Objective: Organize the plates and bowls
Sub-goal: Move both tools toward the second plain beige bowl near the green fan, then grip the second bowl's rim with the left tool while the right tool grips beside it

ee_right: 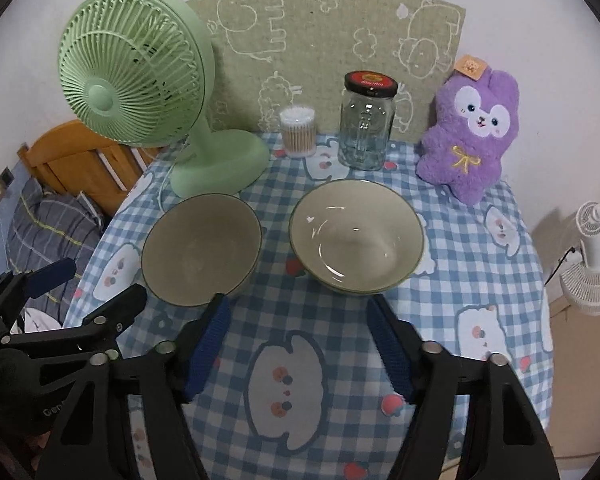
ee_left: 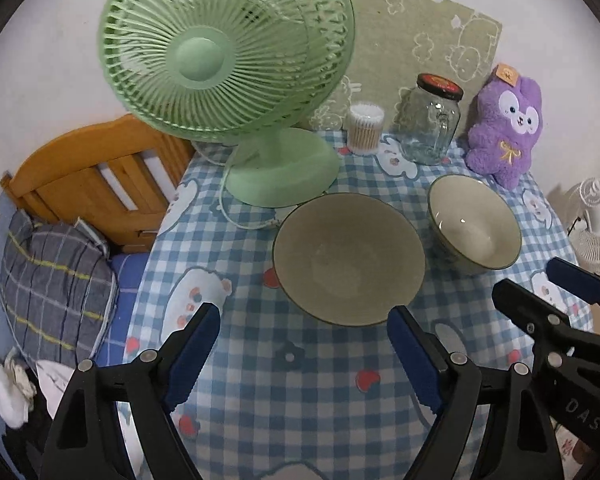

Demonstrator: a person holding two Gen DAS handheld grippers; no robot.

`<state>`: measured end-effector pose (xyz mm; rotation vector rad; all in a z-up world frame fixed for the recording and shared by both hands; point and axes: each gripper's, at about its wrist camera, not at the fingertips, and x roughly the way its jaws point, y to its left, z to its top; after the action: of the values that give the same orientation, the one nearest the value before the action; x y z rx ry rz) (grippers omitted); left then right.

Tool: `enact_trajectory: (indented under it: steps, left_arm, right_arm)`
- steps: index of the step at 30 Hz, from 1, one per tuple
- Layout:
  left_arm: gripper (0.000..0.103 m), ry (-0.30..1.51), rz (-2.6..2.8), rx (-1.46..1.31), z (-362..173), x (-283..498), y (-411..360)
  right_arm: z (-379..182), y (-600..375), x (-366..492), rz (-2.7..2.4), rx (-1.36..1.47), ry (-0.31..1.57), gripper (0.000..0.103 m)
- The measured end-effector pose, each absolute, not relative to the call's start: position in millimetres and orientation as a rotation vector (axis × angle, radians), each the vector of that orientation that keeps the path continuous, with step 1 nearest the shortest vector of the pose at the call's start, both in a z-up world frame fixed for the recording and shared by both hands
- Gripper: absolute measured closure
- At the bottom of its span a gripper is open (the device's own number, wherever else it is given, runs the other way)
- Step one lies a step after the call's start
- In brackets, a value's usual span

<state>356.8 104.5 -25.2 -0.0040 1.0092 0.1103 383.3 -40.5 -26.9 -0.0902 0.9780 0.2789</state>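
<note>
Both grippers tilt steeply down over the table [ee_right: 512, 280], side by side, neither touching a bowl.

Left gripper [ee_left: 304, 344]: jaws spread wide, nothing between the blue pads [ee_left: 196, 352], only tablecloth. It sits just short of the near rim of the left bowl [ee_left: 348, 258]. In the right wrist view it shows at the lower left [ee_right: 88, 288], beside that bowl.

Right gripper [ee_right: 300, 344]: jaws parted, less wide than the left's, nothing held. Its tips flank the cloth in front of the right bowl [ee_right: 356, 236]; the left tip lies close by the left bowl's [ee_right: 200, 248] near rim. In the left wrist view it shows at the far right [ee_left: 540, 292].

Bowls: two, upright, side by side near the table's middle, apart from each other. Left one matte inside, empty. Right one [ee_left: 474, 224] glossy inside, empty.

Behind them: green fan [ee_right: 132, 80] at back left; a tub of cotton swabs [ee_right: 298, 132], full; a glass jar [ee_right: 366, 124] with a red-and-black lid on, contents unclear; a purple plush [ee_right: 472, 128] at back right.
</note>
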Motion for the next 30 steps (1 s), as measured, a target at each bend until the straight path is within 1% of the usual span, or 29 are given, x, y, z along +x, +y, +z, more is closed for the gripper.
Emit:
enact_trajectory:
  steps: [1,2,3,4,8,9,10,12,15,17,19,20,21,24,26,27,30]
  left_arm:
    - [0.02,1.008,0.099,-0.003,-27,359,105]
    - [0.024,1.007,0.096,0.001,-30,362,106]
    - [0.027,1.007,0.099,0.011,-32,365,106]
    - [0.027,1.007,0.097,0.019,-34,368,107]
    - [0.032,1.01,0.09,0.023,-42,378,114]
    - [0.034,1.013,0.089,0.021,-44,380,116]
    - [0.035,1.021,0.088,0.016,-46,383,118]
    - [0.042,1.038,0.085,0.007,-52,389,122]
    - [0.048,1.053,0.083,0.01,-58,396,125]
    - [0.05,1.058,0.076,0.011,-61,399,127]
    - [0.054,1.064,0.08,0.013,-64,402,128]
    - [0.056,1.07,0.08,0.013,-66,404,129]
    - [0.057,1.074,0.08,0.01,-67,405,131]
    - [0.061,1.084,0.085,0.005,-72,409,135]
    - [0.063,1.091,0.088,0.003,-75,413,137]
    - [0.063,1.093,0.087,0.001,-76,414,138]
    - [0.068,1.101,0.084,-0.005,-78,418,139]
  right_arm:
    - [-30,-38,386,0.277,-0.098,0.981,0.04]
    - [-34,-36,389,0.272,-0.107,0.985,0.04]
    - [-37,-34,391,0.27,-0.11,0.986,0.043]
    - [-41,-31,394,0.27,-0.111,0.991,0.047]
    - [-51,-21,406,0.283,-0.099,1.017,0.053]
    - [-53,-18,408,0.286,-0.103,1.024,0.058]
    - [-55,-15,411,0.288,-0.11,1.031,0.059]
    - [-58,-10,414,0.287,-0.115,1.039,0.059]
    - [-63,-3,420,0.29,-0.104,1.054,0.059]
    - [-67,-1,425,0.278,-0.089,1.066,0.059]
    - [-69,0,430,0.275,-0.076,1.074,0.06]
    - [-70,2,432,0.278,-0.075,1.077,0.062]
    - [-71,4,434,0.283,-0.082,1.077,0.067]
    - [-74,12,439,0.296,-0.103,1.076,0.069]
    - [-76,15,443,0.301,-0.098,1.08,0.072]
    - [-77,15,445,0.3,-0.093,1.083,0.076]
    - [-81,17,450,0.303,-0.088,1.094,0.078]
